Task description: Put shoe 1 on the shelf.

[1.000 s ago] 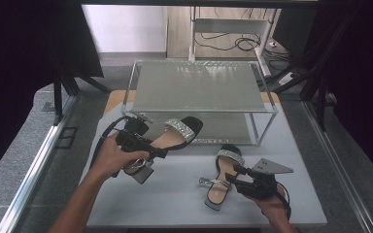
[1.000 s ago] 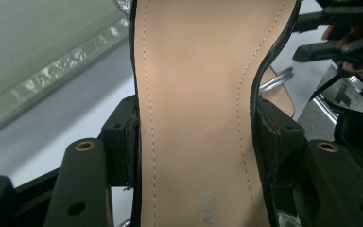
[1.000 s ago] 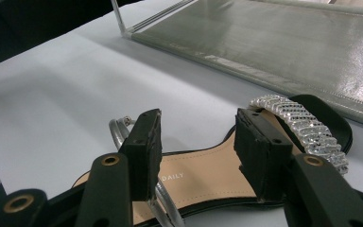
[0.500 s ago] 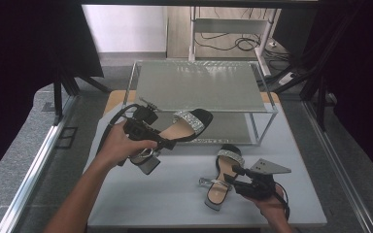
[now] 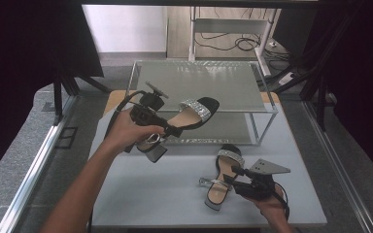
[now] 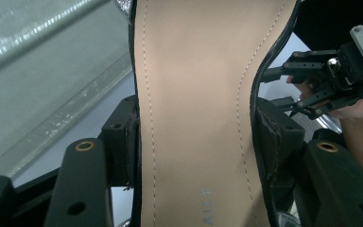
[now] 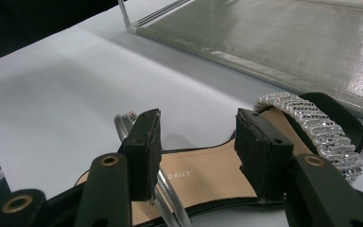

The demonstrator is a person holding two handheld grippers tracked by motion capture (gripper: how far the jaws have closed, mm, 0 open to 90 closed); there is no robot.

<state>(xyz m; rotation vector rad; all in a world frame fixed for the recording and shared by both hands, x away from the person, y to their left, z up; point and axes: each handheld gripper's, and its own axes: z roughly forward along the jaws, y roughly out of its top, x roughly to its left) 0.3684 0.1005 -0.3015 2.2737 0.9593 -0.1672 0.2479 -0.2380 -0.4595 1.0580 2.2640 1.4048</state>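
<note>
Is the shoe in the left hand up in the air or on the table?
Up in the air. The left gripper clamps the sandal above the table.

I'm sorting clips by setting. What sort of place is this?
Probably a lab or recording workspace, not a home: a grey table boxed in by dark curtains, a bare two-tier wire rack as a prop, and loose cables on the floor behind.
</note>
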